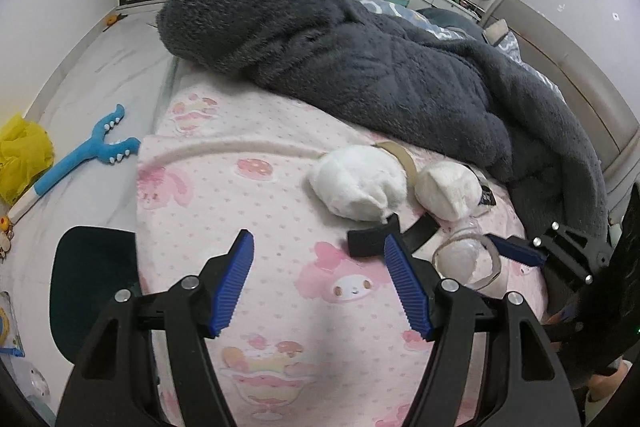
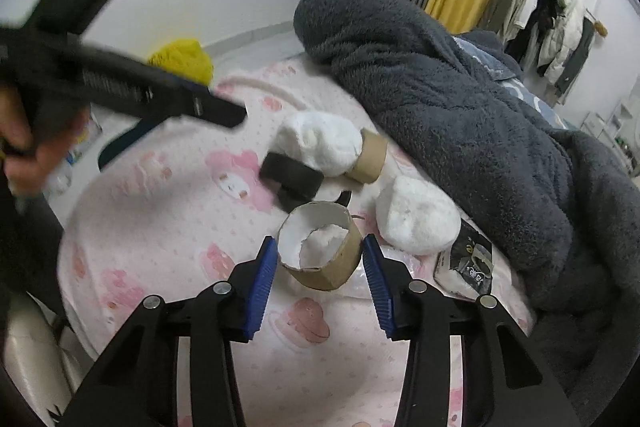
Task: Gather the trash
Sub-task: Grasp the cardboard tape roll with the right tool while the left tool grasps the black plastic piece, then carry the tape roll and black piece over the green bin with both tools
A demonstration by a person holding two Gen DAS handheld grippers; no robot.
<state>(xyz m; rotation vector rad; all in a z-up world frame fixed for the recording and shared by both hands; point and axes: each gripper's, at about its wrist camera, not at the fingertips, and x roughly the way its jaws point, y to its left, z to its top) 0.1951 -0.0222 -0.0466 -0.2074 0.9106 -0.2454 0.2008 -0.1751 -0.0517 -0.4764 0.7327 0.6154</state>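
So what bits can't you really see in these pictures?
- Hand, right wrist view: blurred and cut off by the left edge.
- Black packet, right wrist view: print too small to read.
- Dark rounded thing, left wrist view: partly behind the left gripper; can't tell what it is.

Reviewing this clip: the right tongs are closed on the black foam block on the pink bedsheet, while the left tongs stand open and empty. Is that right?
Not quite. The right tongs are closed on the cardboard tube, not the black foam block, which lies free farther back on the pink bedsheet. The right wrist view shows it. The left tongs do stand open and empty.
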